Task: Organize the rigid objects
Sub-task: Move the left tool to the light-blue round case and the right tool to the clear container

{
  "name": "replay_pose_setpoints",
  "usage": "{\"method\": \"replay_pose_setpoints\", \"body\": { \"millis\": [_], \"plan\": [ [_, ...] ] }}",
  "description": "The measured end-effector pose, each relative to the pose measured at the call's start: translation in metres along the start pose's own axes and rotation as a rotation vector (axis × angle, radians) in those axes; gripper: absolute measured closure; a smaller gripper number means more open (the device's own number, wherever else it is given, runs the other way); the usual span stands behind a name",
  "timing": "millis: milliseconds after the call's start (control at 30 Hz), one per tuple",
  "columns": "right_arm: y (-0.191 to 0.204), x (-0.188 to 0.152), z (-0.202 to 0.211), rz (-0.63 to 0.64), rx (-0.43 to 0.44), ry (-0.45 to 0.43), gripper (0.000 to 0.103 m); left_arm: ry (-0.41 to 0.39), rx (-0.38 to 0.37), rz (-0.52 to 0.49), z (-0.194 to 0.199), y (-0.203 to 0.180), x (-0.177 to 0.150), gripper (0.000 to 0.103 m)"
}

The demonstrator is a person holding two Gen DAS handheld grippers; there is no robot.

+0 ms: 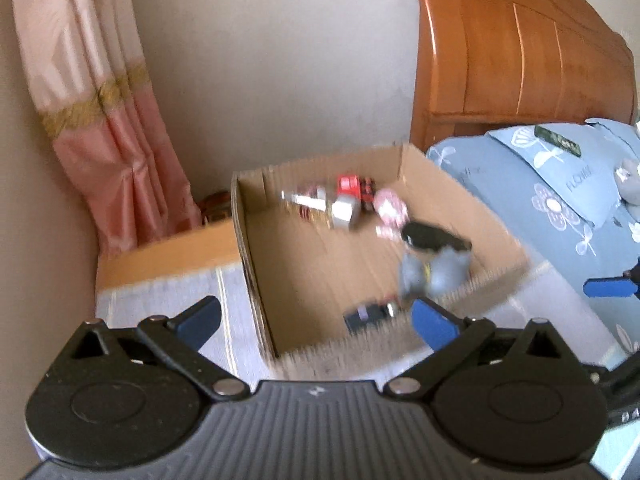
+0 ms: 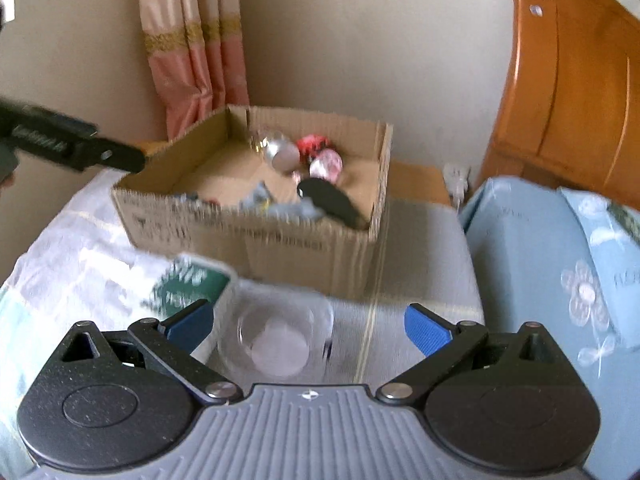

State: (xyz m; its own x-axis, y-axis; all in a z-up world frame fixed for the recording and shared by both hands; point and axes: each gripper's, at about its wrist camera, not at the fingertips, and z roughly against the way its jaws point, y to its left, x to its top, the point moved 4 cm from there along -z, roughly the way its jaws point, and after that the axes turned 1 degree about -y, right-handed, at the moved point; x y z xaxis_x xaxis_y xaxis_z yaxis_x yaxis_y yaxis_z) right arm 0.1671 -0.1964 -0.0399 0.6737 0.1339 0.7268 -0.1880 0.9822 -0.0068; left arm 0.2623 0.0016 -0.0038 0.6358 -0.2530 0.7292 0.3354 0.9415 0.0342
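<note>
Only the right wrist view shows the clear glass cup (image 2: 280, 336), low in the frame between the spread, untouching fingers of the right gripper (image 2: 308, 326). Upward sits the cardboard box (image 2: 248, 236). From the left wrist view, the left gripper (image 1: 316, 320) gapes empty over the box's (image 1: 256, 280) interior, revealing a black object (image 1: 432, 236) and blurred red and white items (image 1: 344, 200).

Cardboard box (image 2: 256, 236) open-topped, near half of floor bare; clear cup (image 2: 276, 332) blocks approach.
</note>
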Motion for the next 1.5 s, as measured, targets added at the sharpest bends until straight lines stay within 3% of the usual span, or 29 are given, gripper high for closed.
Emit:
{"method": "replay_pose_setpoints", "body": {
  "millis": [167,267,467,733,1133,1500],
  "plan": [
    [0.002,-0.023,-0.005,-0.016,-0.033,0.032,0.000,-0.042,0.059,0.005,0.014,-0.007,-0.033,0.002],
    [0.003,-0.034,-0.006,-0.014,-0.032,0.046,0.000,-0.026,0.054,0.022,0.021,-0.012,-0.055,0.002],
    [0.010,-0.049,-0.020,0.026,-0.032,0.070,0.000,0.034,-0.015,0.039,0.029,-0.034,-0.092,0.002],
    [0.007,-0.061,-0.037,0.021,-0.030,0.089,0.000,0.052,-0.114,-0.011,0.025,-0.074,-0.112,0.002],
    [-0.011,-0.068,-0.034,-0.014,-0.029,0.049,0.000,0.125,-0.057,-0.013,-0.009,-0.081,-0.133,0.001],
    [0.003,-0.063,-0.040,0.020,0.003,0.046,0.000,0.165,0.032,0.096,-0.003,-0.048,-0.140,0.001]
  ]
}}
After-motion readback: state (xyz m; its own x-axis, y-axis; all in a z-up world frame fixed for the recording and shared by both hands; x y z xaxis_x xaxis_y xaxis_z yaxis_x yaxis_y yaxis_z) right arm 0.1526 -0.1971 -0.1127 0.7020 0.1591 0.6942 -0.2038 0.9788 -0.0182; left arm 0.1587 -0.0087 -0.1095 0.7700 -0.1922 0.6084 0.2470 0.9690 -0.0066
